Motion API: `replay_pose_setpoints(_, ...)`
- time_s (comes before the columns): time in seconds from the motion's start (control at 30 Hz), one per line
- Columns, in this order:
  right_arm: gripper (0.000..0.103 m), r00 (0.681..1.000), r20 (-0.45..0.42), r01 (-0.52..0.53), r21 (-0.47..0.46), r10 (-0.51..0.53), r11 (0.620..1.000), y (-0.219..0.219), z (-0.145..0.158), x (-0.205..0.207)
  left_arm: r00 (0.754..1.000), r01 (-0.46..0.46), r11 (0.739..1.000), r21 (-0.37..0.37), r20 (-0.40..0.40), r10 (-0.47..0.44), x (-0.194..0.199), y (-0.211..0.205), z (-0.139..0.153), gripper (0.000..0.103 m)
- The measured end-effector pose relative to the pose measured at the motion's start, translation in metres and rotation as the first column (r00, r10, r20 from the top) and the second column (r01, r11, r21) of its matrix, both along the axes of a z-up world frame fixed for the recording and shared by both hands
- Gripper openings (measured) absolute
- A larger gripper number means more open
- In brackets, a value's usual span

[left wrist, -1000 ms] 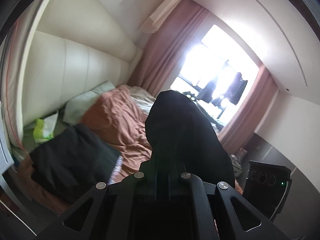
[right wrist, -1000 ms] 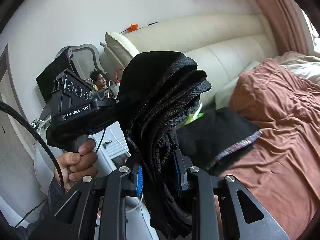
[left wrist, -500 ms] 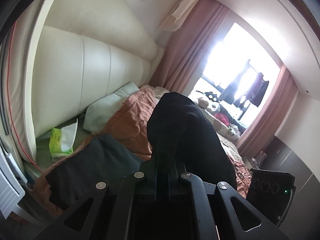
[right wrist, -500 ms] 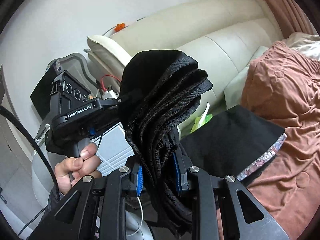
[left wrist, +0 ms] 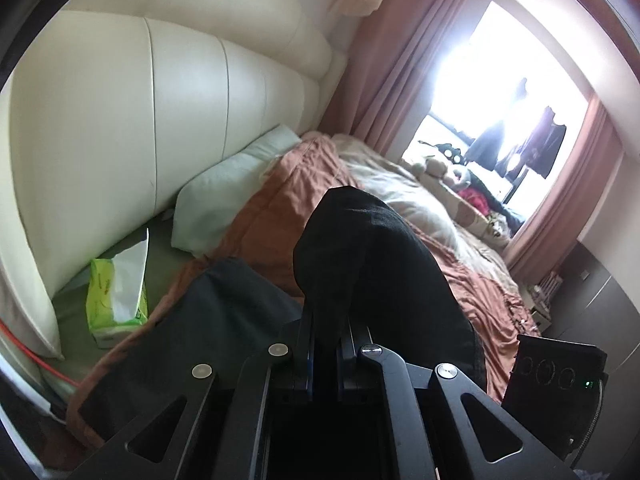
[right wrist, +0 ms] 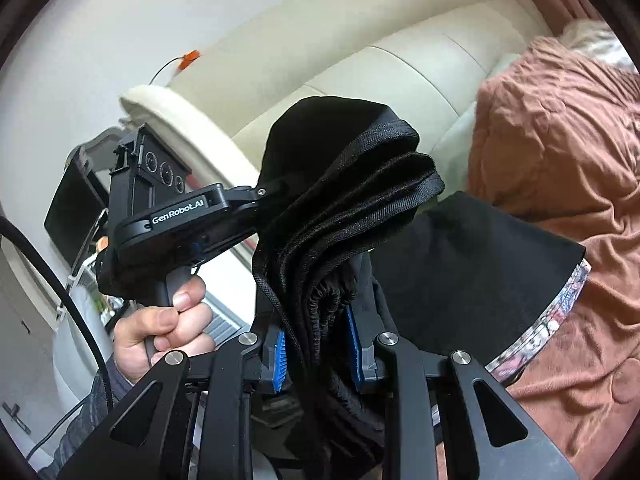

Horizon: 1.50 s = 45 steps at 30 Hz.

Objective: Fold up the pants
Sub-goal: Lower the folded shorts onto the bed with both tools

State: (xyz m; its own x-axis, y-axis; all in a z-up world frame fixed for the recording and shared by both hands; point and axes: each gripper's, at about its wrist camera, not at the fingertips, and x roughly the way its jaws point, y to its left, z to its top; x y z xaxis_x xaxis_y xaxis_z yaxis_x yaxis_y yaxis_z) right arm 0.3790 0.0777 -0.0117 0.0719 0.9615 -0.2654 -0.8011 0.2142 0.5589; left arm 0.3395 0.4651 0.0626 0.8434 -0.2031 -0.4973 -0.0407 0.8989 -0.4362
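Behind everything, a cream padded headboard [left wrist: 120, 128] backs a bed [left wrist: 280, 208] under a rust-brown cover. Both grippers hold one folded bundle of black pants [right wrist: 344, 216] in the air above it. The right gripper [right wrist: 318, 350] points slightly downward, jaws clenched on the thick layered edge. A hand [right wrist: 160, 332] grips the left gripper [left wrist: 326, 344], tilted down, jaws clamped on the pants' other end.

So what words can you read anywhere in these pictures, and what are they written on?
"GenRobot.AI": white letters on the black body of the left gripper, seen from the right wrist.
Green tissue pack by the headboard: its print is too blurred to read.
No other words show.
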Motion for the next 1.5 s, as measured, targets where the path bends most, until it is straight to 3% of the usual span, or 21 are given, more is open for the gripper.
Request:
replay_pose_setpoints(0.37, 0.021, 0.990, -0.133, 0.053, 0.007, -0.051, 0.999, 0.002, -0.031, 0.051, 0.989, -0.002, 0.998, 0.070, -0.149, 0.012, 0.083, -0.007, -0.035, 0.007)
replay_pose_setpoints(0.47, 0.025, 0.963, -0.247, 0.103, -0.015, -0.104, 0.995, -0.001, -0.048, 0.069, 0.977, -0.026, 0.997, 0.071, -0.210, 0.040, 0.103, -0.006, -0.052, 0.008)
replay_pose_setpoints(0.53, 0.028, 0.940, -0.313, 0.122, -0.057, -0.134, 0.991, 0.002, -0.060, 0.081, 0.958, -0.065, 0.994, 0.086, -0.273, 0.087, 0.111, -0.003, -0.062, 0.014)
replay_pose_setpoints(0.6, 0.033, 0.932, -0.332, 0.118, -0.107, -0.147, 0.987, 0.001, -0.068, 0.085, 0.944, -0.100, 0.987, 0.128, -0.302, 0.135, 0.108, 0.000, -0.063, 0.028)
replay_pose_setpoints(0.67, 0.050, 0.933, -0.314, 0.140, -0.131, -0.175, 0.981, -0.007, -0.068, 0.085, 0.943, -0.118, 0.981, 0.155, -0.292, 0.160, 0.098, 0.002, -0.057, 0.048)
replay_pose_setpoints(0.73, 0.056, 0.927, -0.303, 0.190, -0.136, -0.223, 0.972, -0.022, -0.065, 0.086, 0.948, -0.133, 0.975, 0.177, -0.265, 0.177, 0.083, 0.005, -0.047, 0.056)
replay_pose_setpoints(0.83, 0.056, 0.932, -0.275, 0.209, -0.129, -0.237, 0.969, -0.035, -0.053, 0.082, 0.948, -0.167, 0.972, 0.167, -0.243, 0.205, 0.062, 0.012, -0.038, 0.056)
replay_pose_setpoints(1.03, 0.056, 0.977, -0.106, 0.175, -0.075, -0.182, 0.982, -0.033, -0.006, 0.056, 0.963, -0.143, 0.978, 0.152, -0.208, 0.173, 0.033, 0.001, -0.032, 0.055)
replay_pose_setpoints(1.17, 0.043, 0.994, -0.016, 0.111, -0.085, -0.112, 0.990, -0.010, 0.012, 0.038, 0.967, -0.132, 0.985, 0.115, -0.204, 0.153, 0.021, -0.005, -0.042, 0.048)
replay_pose_setpoints(1.37, 0.042, 0.994, 0.078, 0.085, -0.167, -0.073, 0.982, 0.020, 0.005, 0.032, 0.953, -0.123, 0.988, 0.090, -0.268, 0.143, 0.015, -0.003, -0.083, 0.045)
replay_pose_setpoints(1.5, 0.041, 0.990, 0.125, 0.095, -0.246, -0.066, 0.965, 0.038, -0.019, 0.040, 0.934, -0.154, 0.982, 0.105, -0.308, 0.180, 0.012, 0.005, -0.106, 0.043)
